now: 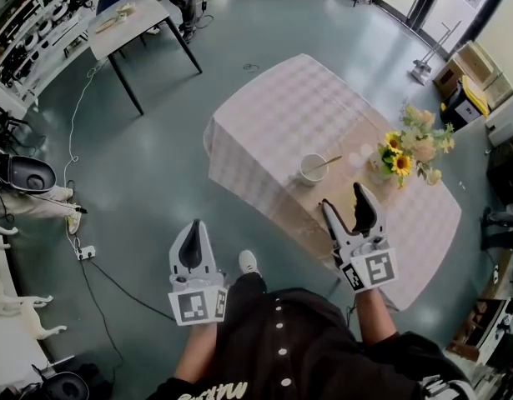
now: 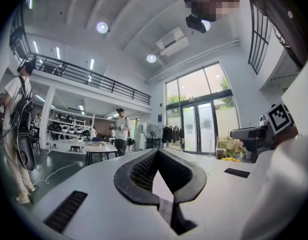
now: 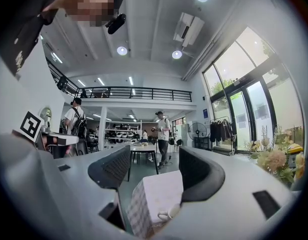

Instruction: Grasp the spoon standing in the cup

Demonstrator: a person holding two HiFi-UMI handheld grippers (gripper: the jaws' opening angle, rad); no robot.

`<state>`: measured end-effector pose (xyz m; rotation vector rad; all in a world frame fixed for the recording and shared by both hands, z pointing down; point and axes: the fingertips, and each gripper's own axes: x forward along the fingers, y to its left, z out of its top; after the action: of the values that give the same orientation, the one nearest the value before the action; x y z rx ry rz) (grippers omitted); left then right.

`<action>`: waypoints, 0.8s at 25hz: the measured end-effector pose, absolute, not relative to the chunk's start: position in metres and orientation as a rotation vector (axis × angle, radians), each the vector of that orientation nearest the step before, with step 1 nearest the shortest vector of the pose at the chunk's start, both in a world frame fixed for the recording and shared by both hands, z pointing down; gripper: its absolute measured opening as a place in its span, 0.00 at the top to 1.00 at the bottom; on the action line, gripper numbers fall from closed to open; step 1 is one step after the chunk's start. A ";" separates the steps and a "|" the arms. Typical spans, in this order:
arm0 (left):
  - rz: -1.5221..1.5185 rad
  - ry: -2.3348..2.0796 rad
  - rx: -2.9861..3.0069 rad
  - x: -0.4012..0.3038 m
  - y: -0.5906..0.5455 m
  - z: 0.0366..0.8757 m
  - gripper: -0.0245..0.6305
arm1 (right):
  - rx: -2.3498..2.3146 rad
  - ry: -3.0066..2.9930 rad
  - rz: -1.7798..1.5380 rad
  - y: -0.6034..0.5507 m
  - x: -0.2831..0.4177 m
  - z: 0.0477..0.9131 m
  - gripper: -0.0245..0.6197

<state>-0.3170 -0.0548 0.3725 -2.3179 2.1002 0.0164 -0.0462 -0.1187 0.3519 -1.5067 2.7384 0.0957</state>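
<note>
A white cup (image 1: 312, 169) stands on the checked tablecloth (image 1: 281, 115), and a spoon (image 1: 329, 162) leans out of it toward the right. My right gripper (image 1: 345, 205) is open just short of the cup, over the table's near edge, with nothing between its fingers. In the right gripper view the cup's rim (image 3: 168, 214) peeks up low between the open right gripper (image 3: 148, 170) jaws. My left gripper (image 1: 192, 247) hangs over the floor, well left of the table, and its jaws meet at the tips. The left gripper view shows the left gripper (image 2: 158, 153) shut and holding nothing.
A vase of yellow and pale flowers (image 1: 410, 150) stands right of the cup. A second table (image 1: 127, 19) is far back left. A power strip with cable (image 1: 85, 251) lies on the floor at left. Boxes (image 1: 465, 77) sit beyond the table's right side. A standing person (image 3: 162, 134) is in the distance.
</note>
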 end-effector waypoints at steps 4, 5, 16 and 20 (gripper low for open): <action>0.015 2.108 -2.332 -0.343 -0.074 0.375 0.94 | -1.535 2.719 0.111 -0.137 -0.064 0.346 0.52; 0.013 2.101 -2.343 -0.349 -0.080 0.375 0.94 | -1.544 2.710 0.110 -0.142 -0.068 0.344 0.52; 0.011 1.916 -2.474 -0.369 -0.141 0.373 0.94 | -1.668 2.645 0.090 -0.163 -0.106 0.349 0.52; -0.004 1.859 -2.545 -0.355 -0.161 0.381 0.94 | -1.763 2.601 0.058 -0.166 -0.087 0.355 0.52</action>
<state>-0.3545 -0.1611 0.3812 -2.5448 1.8590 -0.0037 -0.0873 -0.1662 0.3546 -1.7627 2.6008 0.0575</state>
